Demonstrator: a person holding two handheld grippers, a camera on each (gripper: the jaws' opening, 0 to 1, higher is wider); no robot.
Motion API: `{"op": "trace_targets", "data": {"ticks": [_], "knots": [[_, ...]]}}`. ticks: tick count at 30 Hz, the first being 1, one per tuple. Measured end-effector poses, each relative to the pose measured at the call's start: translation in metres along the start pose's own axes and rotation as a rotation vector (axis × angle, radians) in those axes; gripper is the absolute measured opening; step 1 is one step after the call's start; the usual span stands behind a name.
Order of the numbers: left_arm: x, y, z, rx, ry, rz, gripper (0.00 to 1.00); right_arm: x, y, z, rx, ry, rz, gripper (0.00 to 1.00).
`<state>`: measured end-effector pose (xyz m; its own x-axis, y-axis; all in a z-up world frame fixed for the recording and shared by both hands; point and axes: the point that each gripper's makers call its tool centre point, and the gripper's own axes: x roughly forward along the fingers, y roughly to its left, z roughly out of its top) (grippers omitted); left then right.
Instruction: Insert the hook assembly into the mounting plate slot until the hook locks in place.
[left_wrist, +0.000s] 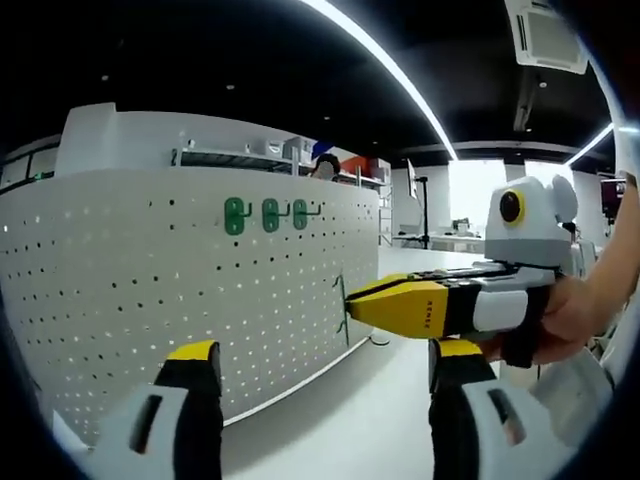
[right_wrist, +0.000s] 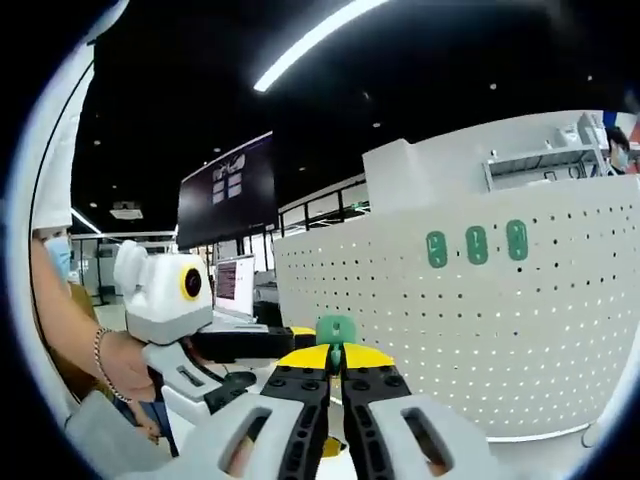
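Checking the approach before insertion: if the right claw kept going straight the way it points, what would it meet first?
Probably the white pegboard: the right claw, shut on a green hook, points at it, though depth is unclear.

A green hook assembly (right_wrist: 335, 330) stands upright before the white perforated mounting plate (right_wrist: 520, 320) bearing three green hooks (right_wrist: 477, 244).

My right jaws cover most of the green hook (right_wrist: 335, 330); the pegboard (left_wrist: 150, 290) is cut by the picture edge; the three mounted hooks (left_wrist: 268, 214) are too small for detail.
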<state>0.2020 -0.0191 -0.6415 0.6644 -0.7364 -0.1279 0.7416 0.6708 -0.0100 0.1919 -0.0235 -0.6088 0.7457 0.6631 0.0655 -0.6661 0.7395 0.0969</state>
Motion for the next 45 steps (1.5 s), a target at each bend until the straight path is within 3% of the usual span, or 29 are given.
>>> {"op": "trace_targets", "data": {"ticks": [6, 21, 45], "knots": [[-0.001, 0.0, 0.0, 0.008, 0.003, 0.005, 0.86, 0.0, -0.005, 0.005, 0.006, -0.008, -0.017, 0.0], [-0.007, 0.005, -0.004, -0.033, 0.001, 0.015, 0.84, 0.002, -0.042, 0.018, 0.007, -0.016, -0.09, 0.0], [-0.019, 0.015, -0.005, -0.026, 0.005, 0.046, 0.84, 0.004, -0.123, 0.057, -0.066, -0.038, -0.265, 0.01]]}}
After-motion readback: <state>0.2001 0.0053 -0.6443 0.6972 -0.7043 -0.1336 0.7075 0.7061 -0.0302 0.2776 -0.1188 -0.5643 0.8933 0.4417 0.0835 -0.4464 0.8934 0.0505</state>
